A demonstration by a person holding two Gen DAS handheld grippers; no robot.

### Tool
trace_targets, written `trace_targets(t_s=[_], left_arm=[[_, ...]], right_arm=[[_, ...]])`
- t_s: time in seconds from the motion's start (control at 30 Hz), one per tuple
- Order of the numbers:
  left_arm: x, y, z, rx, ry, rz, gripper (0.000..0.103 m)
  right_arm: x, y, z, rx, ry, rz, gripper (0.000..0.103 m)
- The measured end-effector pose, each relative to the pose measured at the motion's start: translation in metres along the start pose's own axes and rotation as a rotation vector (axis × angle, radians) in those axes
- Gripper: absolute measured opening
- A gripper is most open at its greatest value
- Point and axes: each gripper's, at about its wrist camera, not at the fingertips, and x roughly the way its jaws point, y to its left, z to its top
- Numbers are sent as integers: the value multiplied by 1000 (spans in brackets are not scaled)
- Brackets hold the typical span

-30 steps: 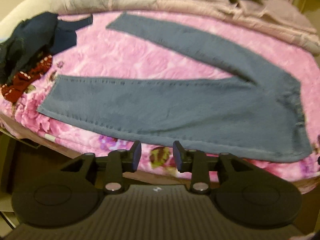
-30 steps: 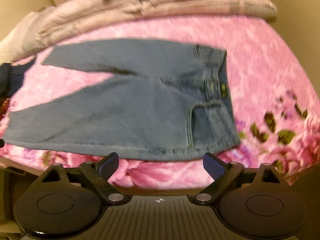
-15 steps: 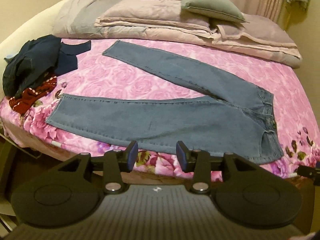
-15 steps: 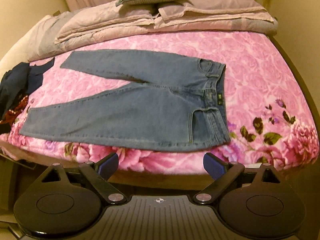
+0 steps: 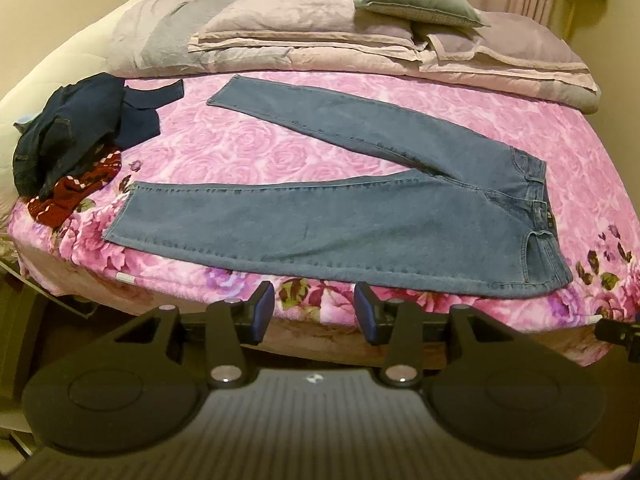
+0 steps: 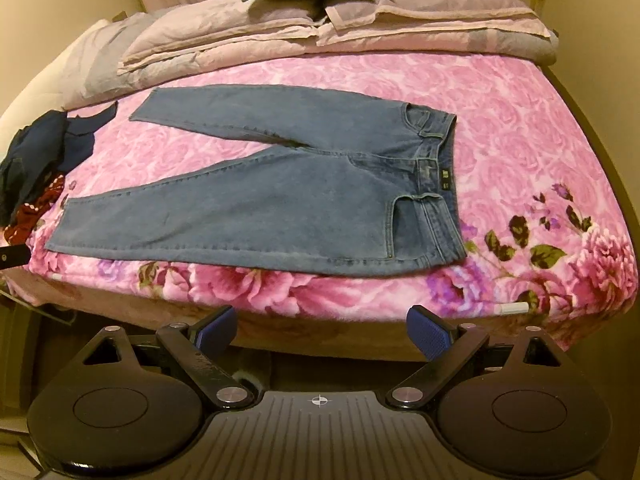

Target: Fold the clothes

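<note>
Jeans [image 5: 360, 216] lie flat on the pink floral blanket [image 5: 248, 152], waistband to the right, legs splayed in a V toward the left: near leg runs along the bed's front edge, far leg angles off toward the folded bedding [image 5: 320, 40] at the back. Not folded at all as they lie. Left gripper [image 5: 315, 312] hangs off the bed edge w/ jaws partly apart, nothing between them; right gripper [image 6: 322, 330] likewise off the edge, jaws spread wide, empty. Neither touches the denim. Pile of dark clothes [image 5: 76, 136] w/ a red knit bit sits at the left end, apart from the far hem. My read: the sensible fold is leg onto leg. To do it well, pinch the far leg near its hem w/ the left and near the hip/waistband w/ the right, so the whole length travels together; lift low, bring it over onto the near leg, match outer seams & hems, then smooth before letting go. Denim is stiff-ish, so take only one layer's edge, and don't drag the near leg off the mattress edge.
</note>
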Motion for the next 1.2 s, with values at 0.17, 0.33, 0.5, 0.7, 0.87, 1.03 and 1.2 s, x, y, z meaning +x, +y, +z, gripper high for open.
trace_targets(t_s=[0.17, 0.33, 0.5, 0.7, 0.87, 1.03, 1.2], left_arm=[[-4, 10, -10, -16, 7, 21, 40], [-5, 20, -19, -28, 24, 32, 40], [-7, 25, -23, -37, 30, 32, 40], [-7, 32, -24, -54, 29, 41, 40], [-6, 41, -23, -65, 34, 60, 40], [-4, 51, -22, -82, 37, 79, 40], [8, 66, -15, -103, 52, 99, 40]], right_arm=[[-2, 2, -1, -6, -4, 0, 94], [-3, 2, -4, 5, 3, 0, 94], [-4, 4, -4, 3, 8, -3, 94], [-3, 11, -1, -17, 3, 0, 94], [-2, 16, 4, -31, -2, 11, 94], [5, 21, 11, -44, 0, 25, 94], [15, 28, 25, -58, 3, 32, 94]])
